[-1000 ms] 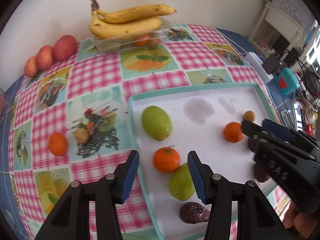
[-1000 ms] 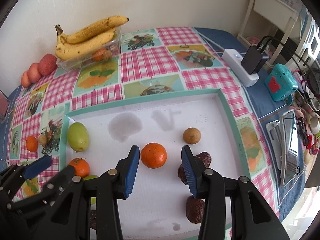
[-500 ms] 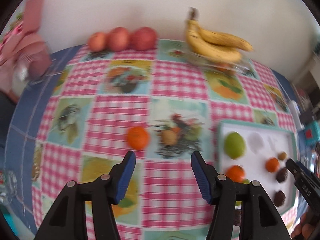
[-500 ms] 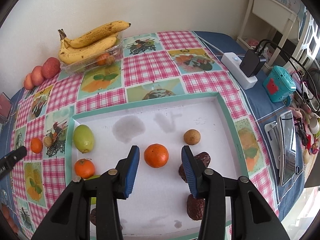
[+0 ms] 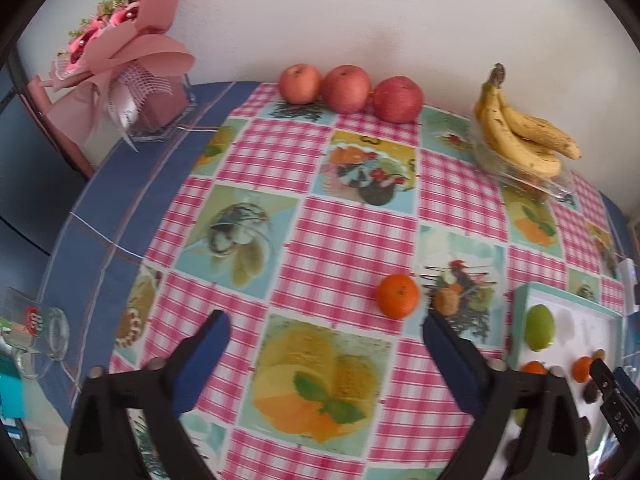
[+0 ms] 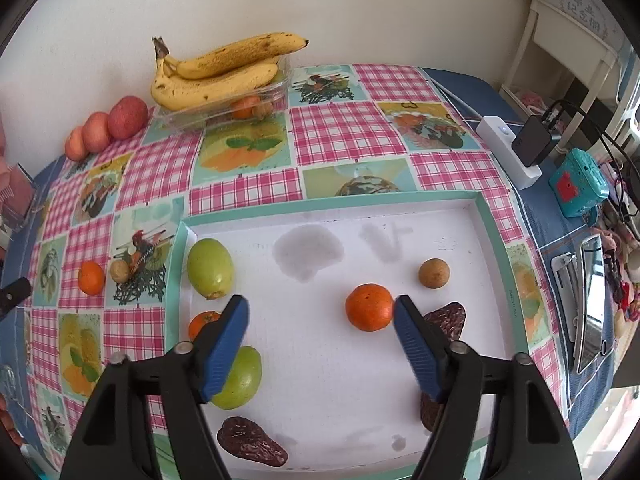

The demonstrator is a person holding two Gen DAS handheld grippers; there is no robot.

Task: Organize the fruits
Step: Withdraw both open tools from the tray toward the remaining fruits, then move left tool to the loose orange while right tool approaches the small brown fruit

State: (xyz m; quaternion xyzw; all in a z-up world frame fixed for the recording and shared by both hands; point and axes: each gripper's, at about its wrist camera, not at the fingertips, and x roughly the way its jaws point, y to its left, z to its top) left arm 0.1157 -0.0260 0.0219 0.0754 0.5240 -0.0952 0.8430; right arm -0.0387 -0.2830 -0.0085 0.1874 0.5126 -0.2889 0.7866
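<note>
- On the tabletop (image 5: 340, 240), far left: left claw (image 5: 326, 336) spread wide, empty, above the checked cloth.
- Loose tangerine (image 5: 397, 295) lies ahead-right of it, outside the tray (image 6: 496, 248), small brown fruit (image 5: 447, 301) just beside.
- Right claw (image 6: 321, 316) also apart, empty, over the tray; orange (image 6: 368, 307) just inside its right finger, green fruit (image 6: 210, 263) at the tray's left edge.

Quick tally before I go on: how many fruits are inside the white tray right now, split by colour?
Green fruits: 2
Orange fruits: 2
Small brown round fruit: 1
Dark wrinkled fruits: 3, one partly hidden behind the right gripper
Total in the tray: 8
</note>
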